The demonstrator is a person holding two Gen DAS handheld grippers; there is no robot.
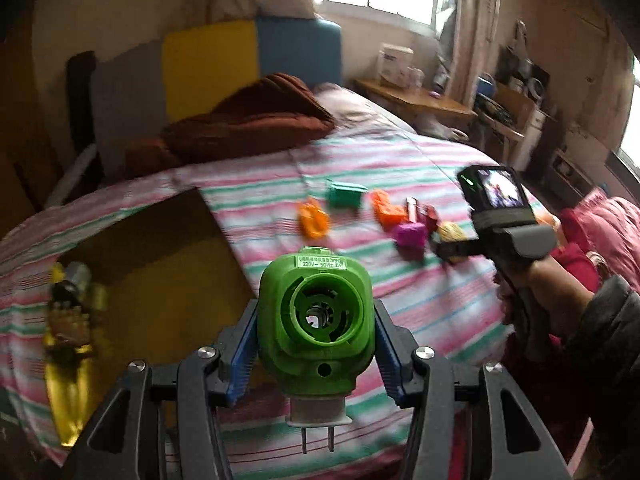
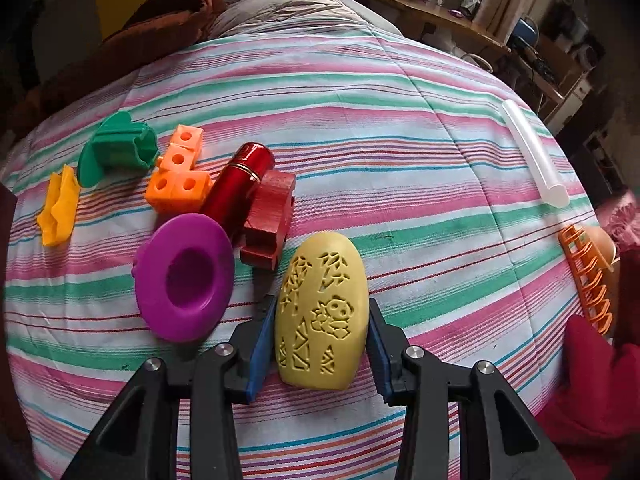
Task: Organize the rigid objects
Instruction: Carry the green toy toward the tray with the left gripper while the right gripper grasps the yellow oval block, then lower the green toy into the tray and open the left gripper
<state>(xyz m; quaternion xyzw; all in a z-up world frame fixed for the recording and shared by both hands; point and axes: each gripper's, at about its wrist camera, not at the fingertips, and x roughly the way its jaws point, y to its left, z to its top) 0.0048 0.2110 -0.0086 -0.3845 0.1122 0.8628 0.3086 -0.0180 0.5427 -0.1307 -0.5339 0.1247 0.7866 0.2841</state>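
1. Your left gripper [image 1: 316, 344] has its jaws pinching a glossy green plastic plug-in device [image 1: 316, 320]. The blue ribbed pads press its two sides, its round vented opening faces the camera, and two metal prongs point down below the jaws.
2. Left of those jaws lies a brown cardboard box [image 1: 160, 264] on the striped bed cover [image 1: 420, 300], with a blurred yellow-handled tool [image 1: 70, 320] at its near left side.
3. Your right gripper [image 2: 320, 344] has its jaws closed on a matte yellow oval piece [image 2: 320, 312] carved with bamboo and panda figures. Whether it is lifted off the cover, you cannot tell.
4. Just ahead and left of these jaws sit a smooth purple flanged cup [image 2: 184, 280], a dark red notched block [image 2: 268, 224], a shiny red metal cylinder [image 2: 244, 184] and an orange block of holed cubes [image 2: 180, 176], clustered and touching.
5. Farther left lie a green plastic mould [image 2: 116, 152] and a yellow star-edged mould [image 2: 60, 208].
6. Well right of the jaws lie a translucent white tube [image 2: 532, 156] and an orange toothed clip [image 2: 588, 284].
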